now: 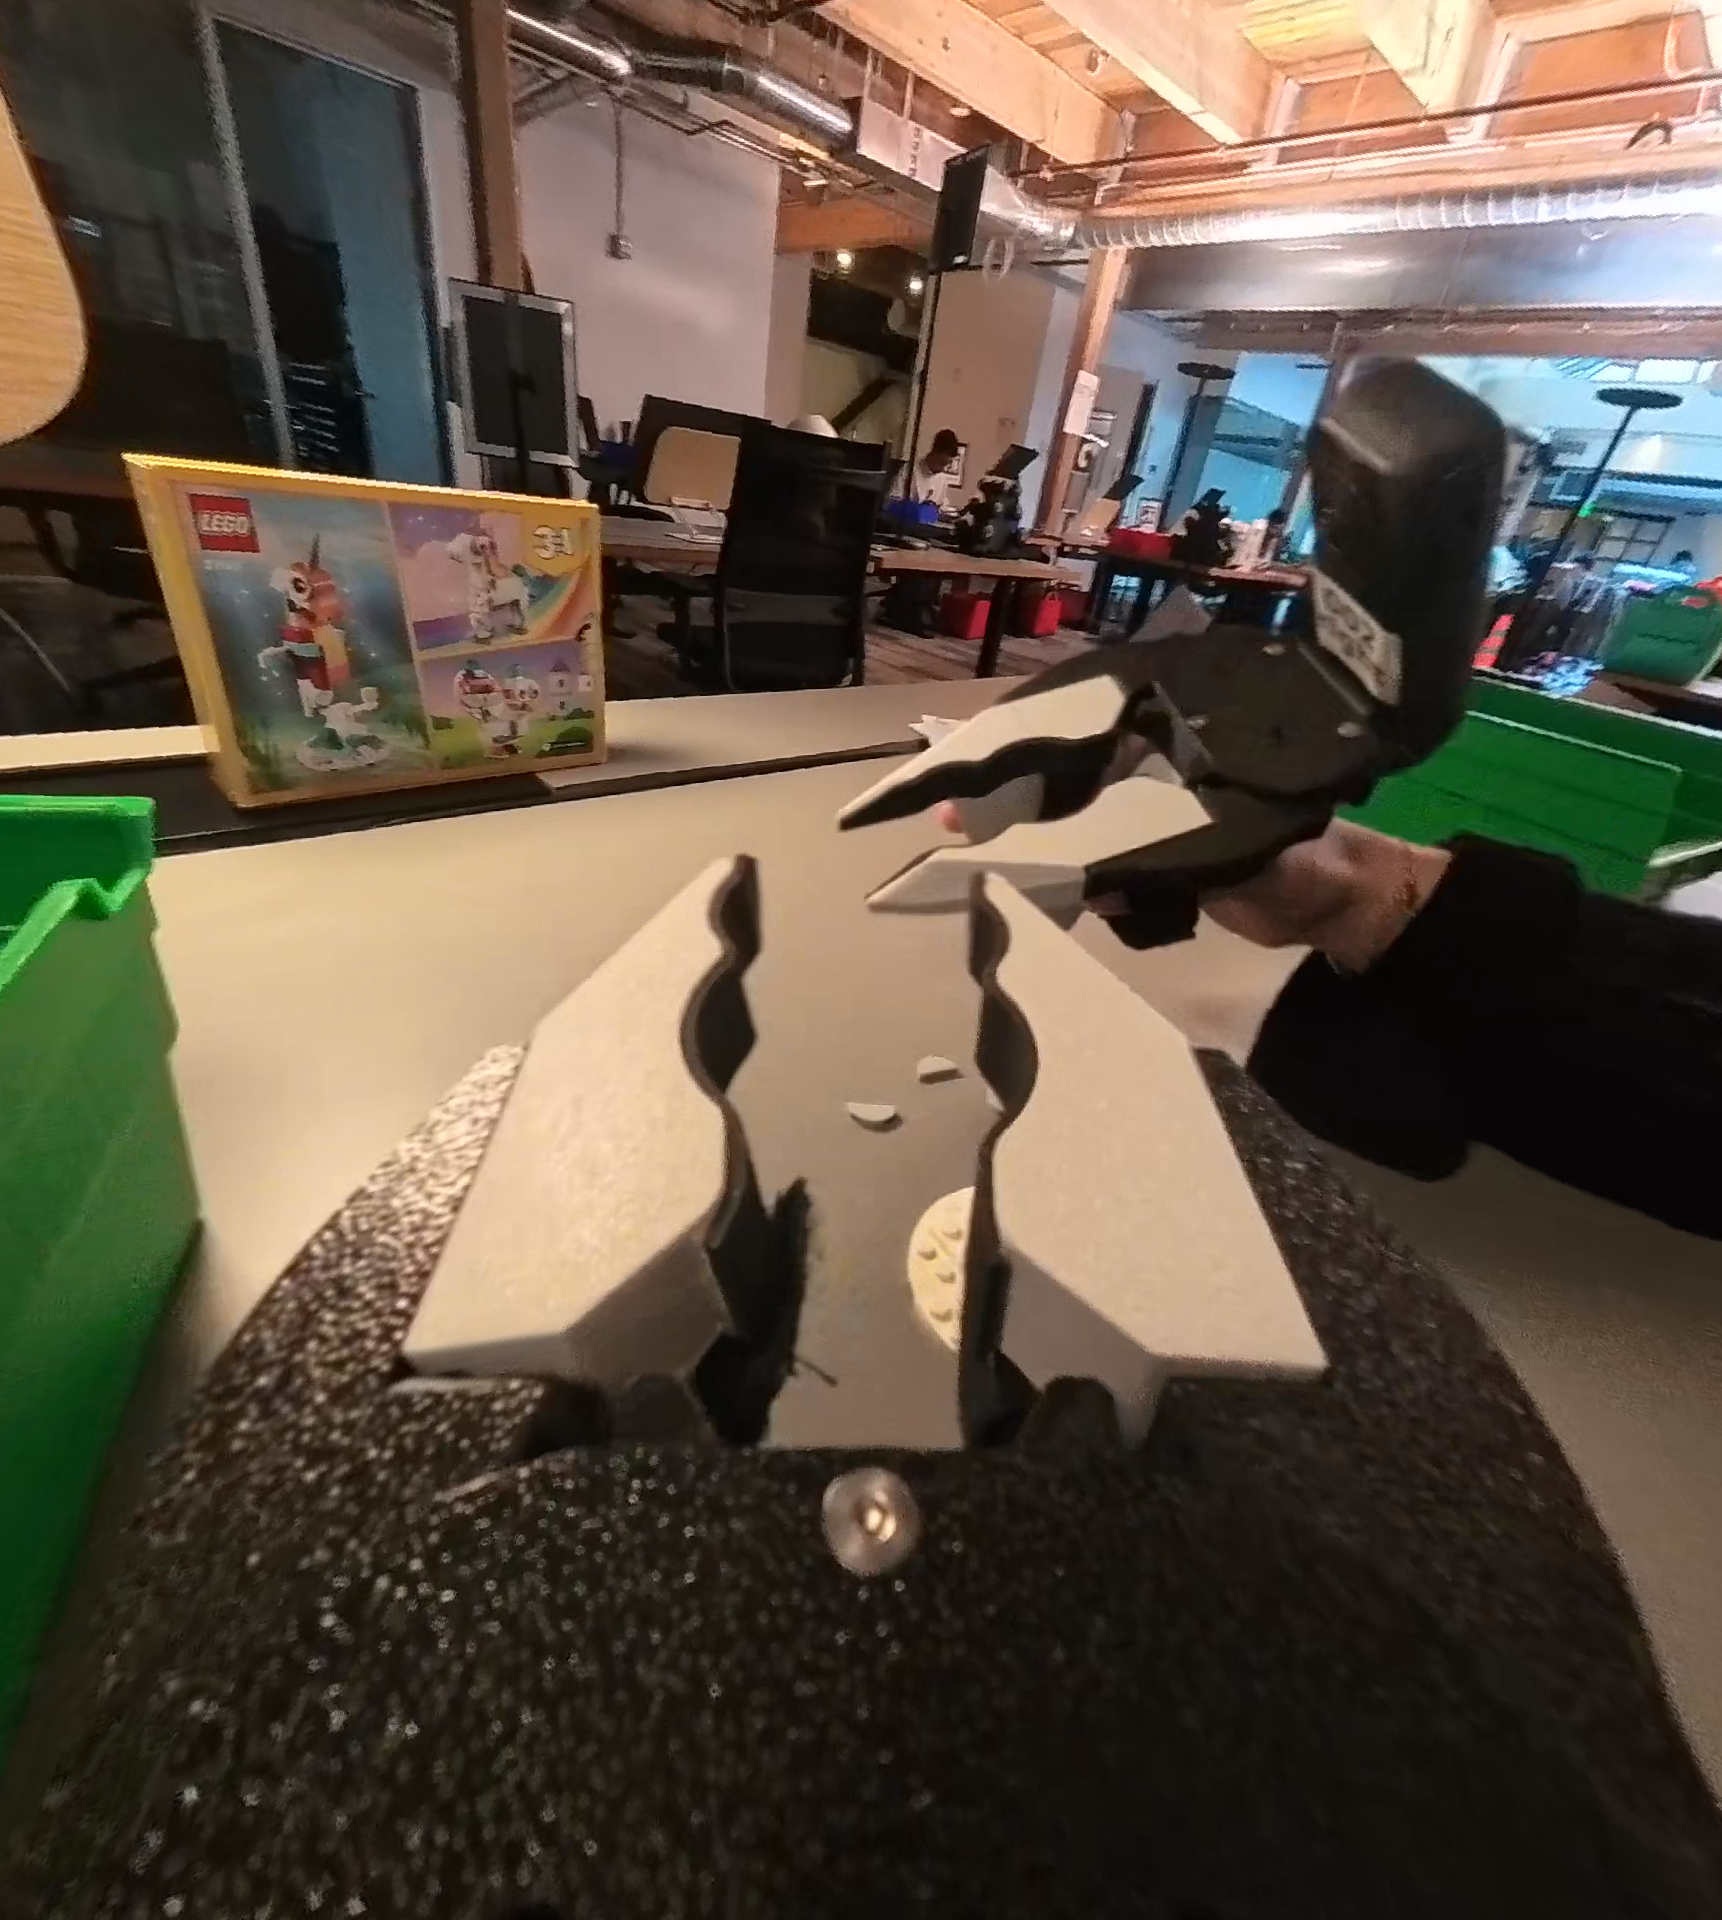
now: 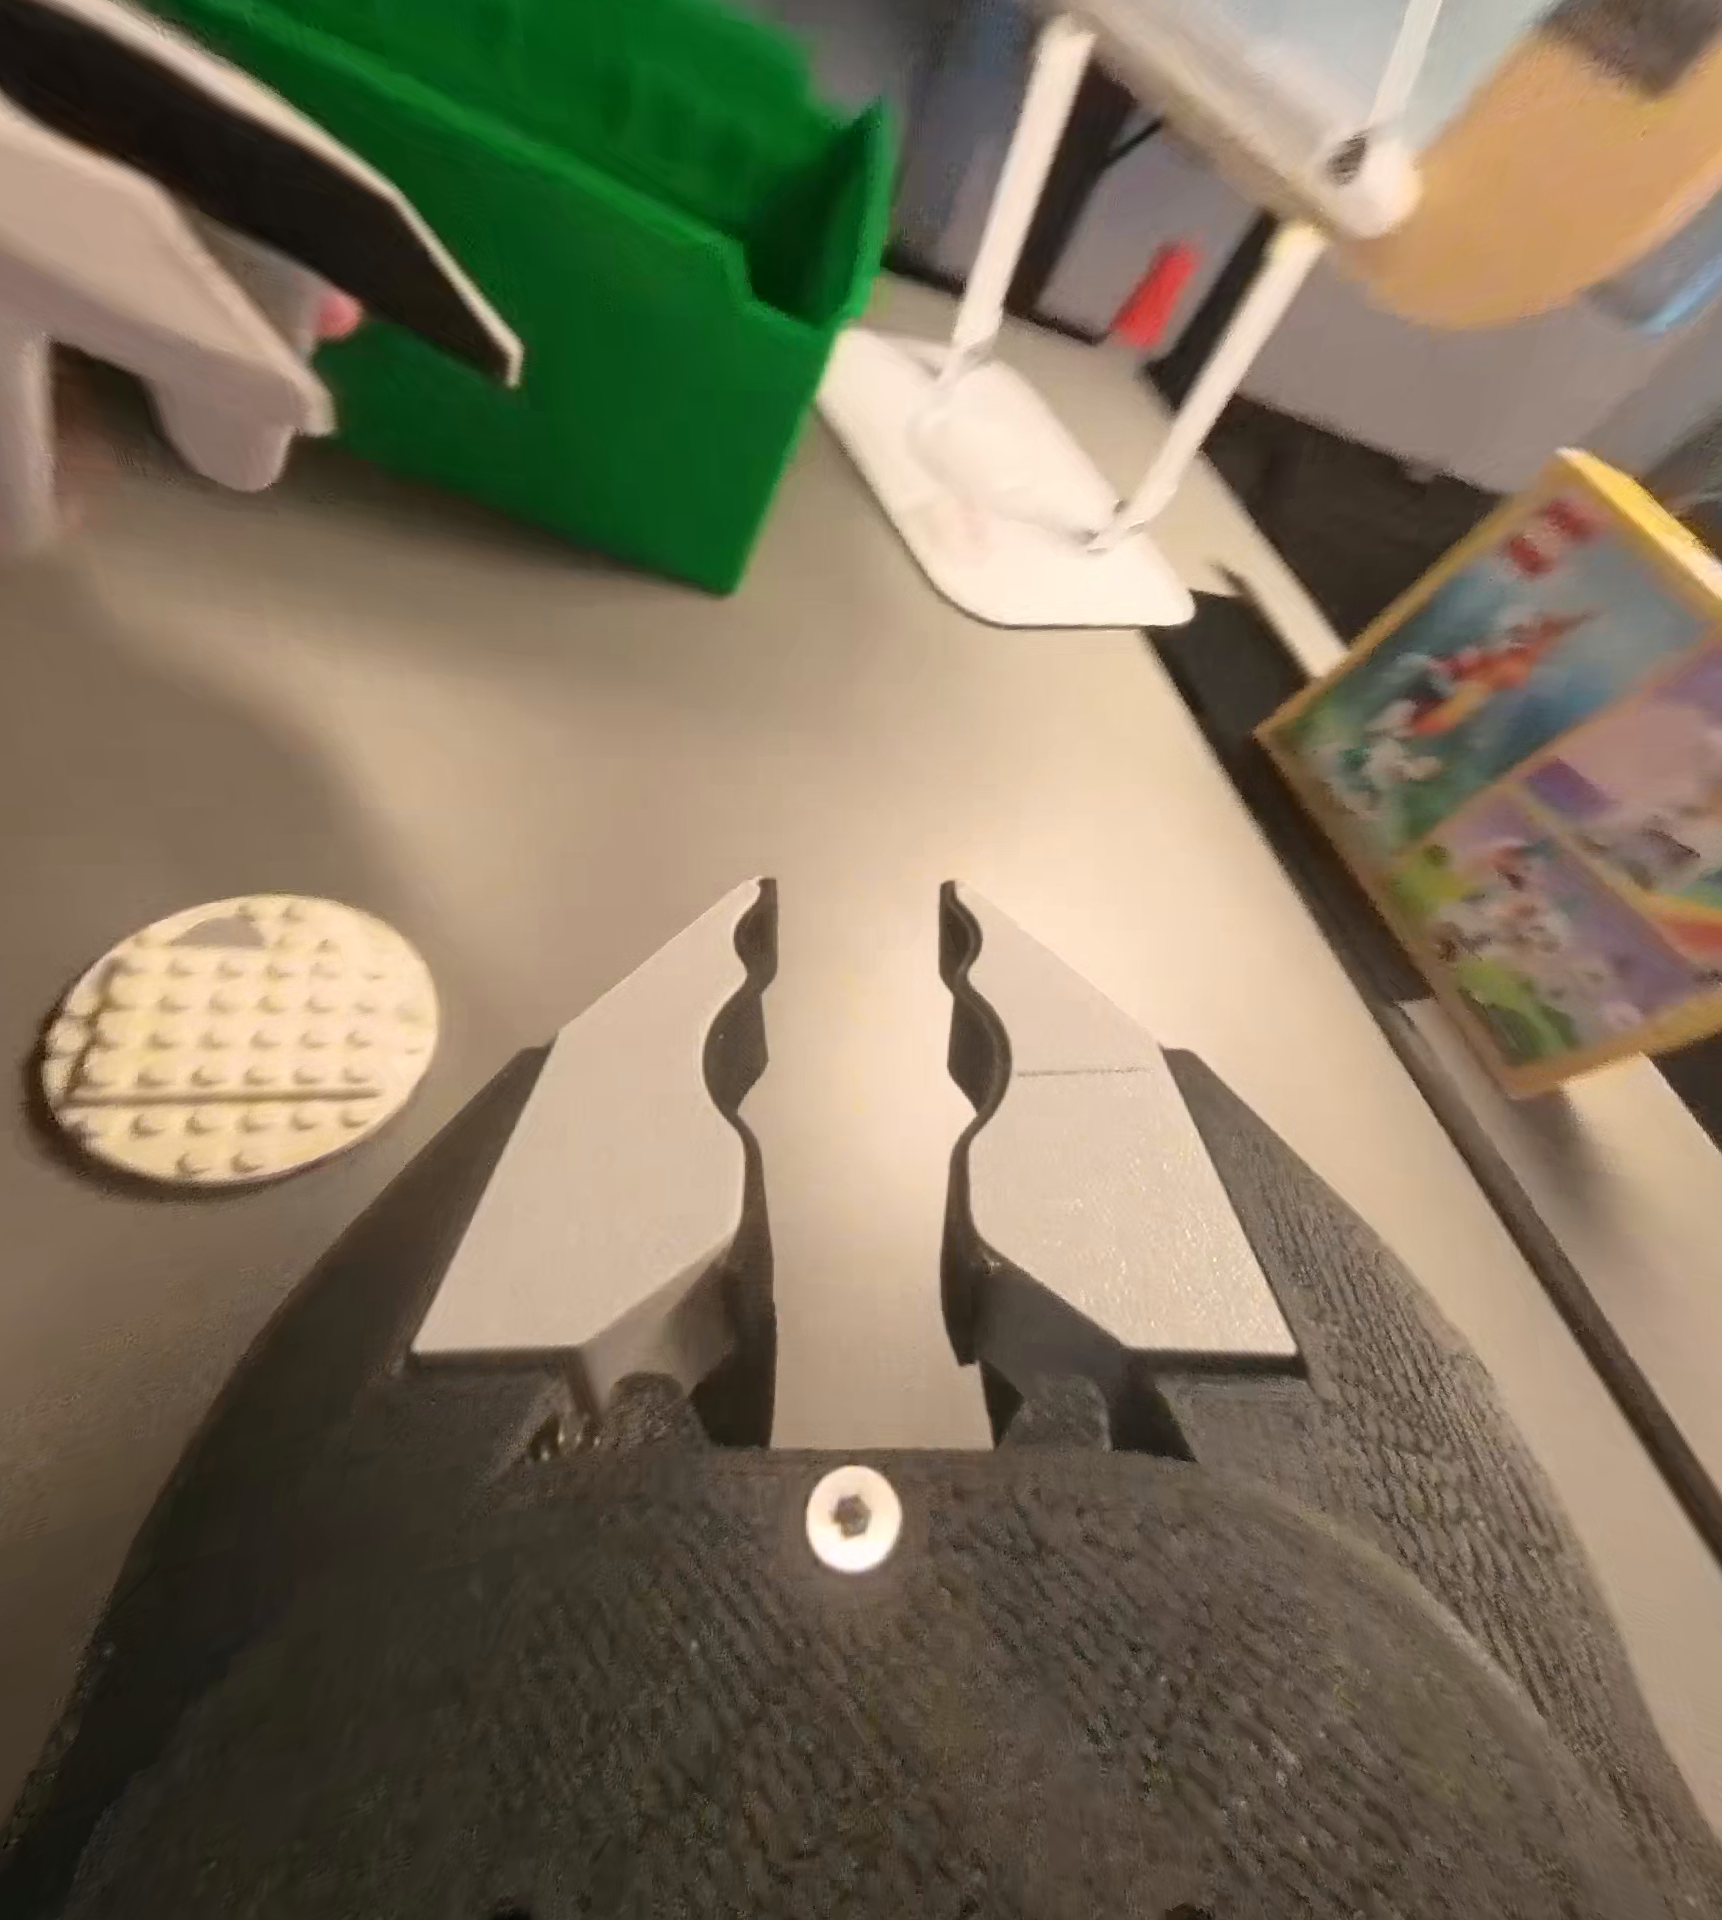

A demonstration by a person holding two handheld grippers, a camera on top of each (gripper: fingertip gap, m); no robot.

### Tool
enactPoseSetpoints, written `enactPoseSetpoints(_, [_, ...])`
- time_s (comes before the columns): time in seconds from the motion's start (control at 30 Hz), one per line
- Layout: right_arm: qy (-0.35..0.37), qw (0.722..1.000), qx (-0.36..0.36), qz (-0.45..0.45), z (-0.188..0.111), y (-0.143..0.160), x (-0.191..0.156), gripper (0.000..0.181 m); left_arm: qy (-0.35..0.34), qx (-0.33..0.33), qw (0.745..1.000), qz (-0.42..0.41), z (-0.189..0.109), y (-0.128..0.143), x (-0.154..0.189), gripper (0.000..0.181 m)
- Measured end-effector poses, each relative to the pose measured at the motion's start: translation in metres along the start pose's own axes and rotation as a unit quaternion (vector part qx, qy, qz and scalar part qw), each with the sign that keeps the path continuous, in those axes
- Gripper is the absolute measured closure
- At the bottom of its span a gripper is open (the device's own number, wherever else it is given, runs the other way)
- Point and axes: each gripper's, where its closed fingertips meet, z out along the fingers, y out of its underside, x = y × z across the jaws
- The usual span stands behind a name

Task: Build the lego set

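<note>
A round cream studded plate [image 2: 244, 1049] lies flat on the grey table [image 2: 524, 727], with a small grey piece [image 2: 233, 930] on its far edge. It lies to the left of my right gripper [image 2: 857, 894], which is open and empty above the table. My left gripper [image 1: 862, 894] is open and empty; between its fingers I see an edge of the plate [image 1: 940, 1283] and two small grey pieces [image 1: 872, 1114] on the table. The right gripper [image 1: 867, 857] hovers just beyond the left fingertips. The left gripper [image 2: 410, 395] shows at the top left of the right wrist view.
A green bin [image 1: 5, 1143] stands at the left, also seen in the right wrist view [image 2: 576, 312]. The yellow set box [image 1: 379, 634] stands upright at the back of the table. A white stand base [image 2: 1023, 520] sits behind the bin. More green bins [image 1: 1563, 790] are at the right. A black sleeve [image 1: 1563, 1039] rests there. The gap from one gripper's tips to the other's is roughly 10 cm. From either gripper's tips it is about 30 cm to the white stand base [image 2: 1023, 520].
</note>
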Motion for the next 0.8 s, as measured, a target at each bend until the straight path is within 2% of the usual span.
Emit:
enactPoseSetpoints(0.07, [0.061, 0.998, 0.027, -0.003, -0.006, 0.004, 0.013, 0.154, -0.005, -0.007, 1.000, 0.016, 0.001, 0.002, 0.000, 0.133])
enactPoseSetpoints(0.23, [0.192, 0.978, 0.083, -0.024, -0.031, -0.001, 0.028, 0.160, -0.009, -0.005, 0.998, 0.061, 0.001, 0.003, 0.004, 0.131])
enactPoseSetpoints(0.4, [0.228, 0.970, 0.068, -0.047, -0.043, 0.006, 0.014, 0.162, -0.012, 0.005, 0.997, 0.075, 0.000, 0.001, 0.004, 0.129])
enactPoseSetpoints(0.57, [0.275, 0.956, 0.089, -0.043, -0.067, 0.000, 0.006, 0.165, -0.015, 0.000, 0.998, 0.065, 0.002, 0.004, -0.002, 0.128])
enactPoseSetpoints(0.8, [0.281, 0.954, 0.103, -0.023, -0.073, 0.000, 0.009, 0.168, -0.018, 0.001, 0.998, 0.060, 0.001, 0.004, -0.007, 0.128])
